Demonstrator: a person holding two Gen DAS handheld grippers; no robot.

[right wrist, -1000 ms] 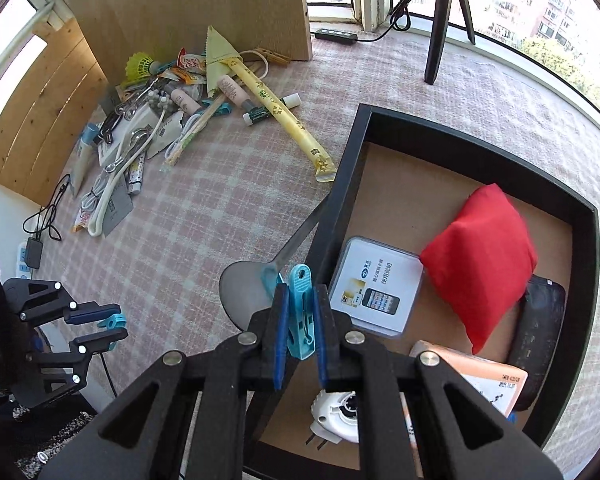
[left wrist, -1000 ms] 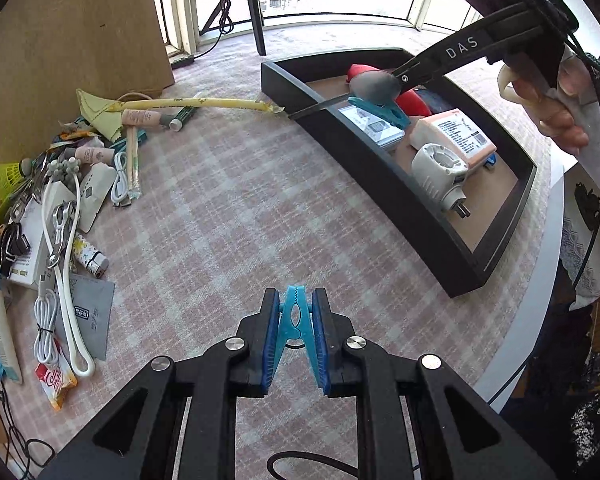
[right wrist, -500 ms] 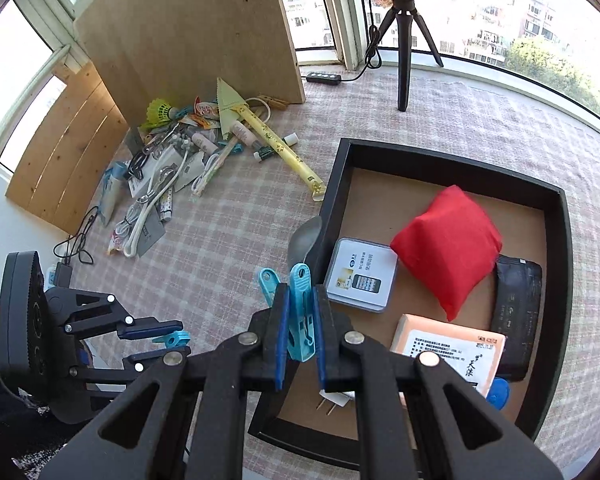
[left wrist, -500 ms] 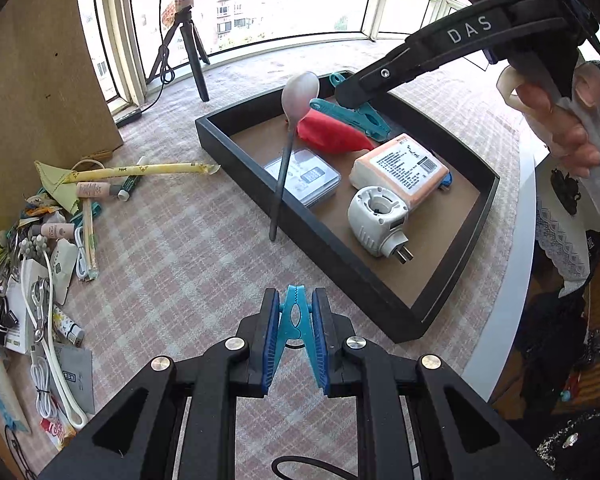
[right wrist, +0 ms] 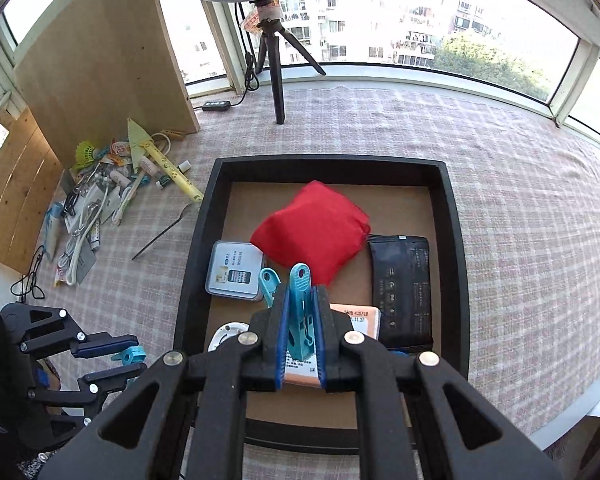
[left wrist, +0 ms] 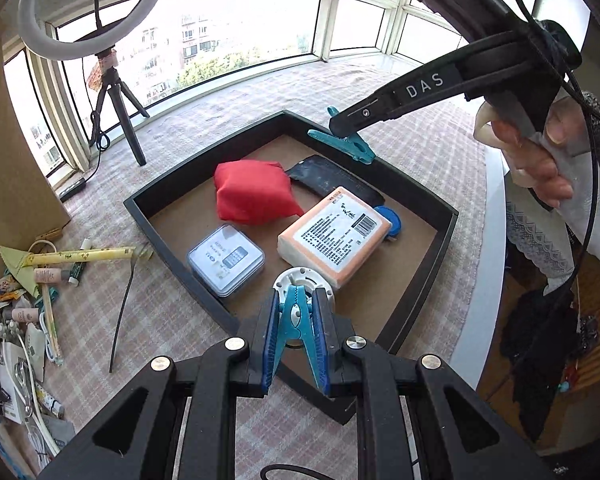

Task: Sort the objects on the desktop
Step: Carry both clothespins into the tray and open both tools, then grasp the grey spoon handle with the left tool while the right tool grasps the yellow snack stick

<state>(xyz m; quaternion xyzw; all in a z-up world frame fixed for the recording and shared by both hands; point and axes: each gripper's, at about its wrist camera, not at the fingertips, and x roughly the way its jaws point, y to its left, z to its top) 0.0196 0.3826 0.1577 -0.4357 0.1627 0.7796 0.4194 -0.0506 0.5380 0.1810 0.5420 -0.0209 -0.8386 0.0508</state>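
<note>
Tray holds six items; two tools grip two clips.

Both wrist views look steeply down, sharing black tray.

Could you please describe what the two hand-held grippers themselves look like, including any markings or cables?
Each is matte black plastic with angular, cut-out linkage arms joined by round silver pins and blue pads lining the fingers. The left hand-held gripper has a black cable looping beneath it. The right hand-held gripper, seen from the side, carries white "DAS" lettering and black cables by its handle. The person's hand there grips through white cloth.
</note>
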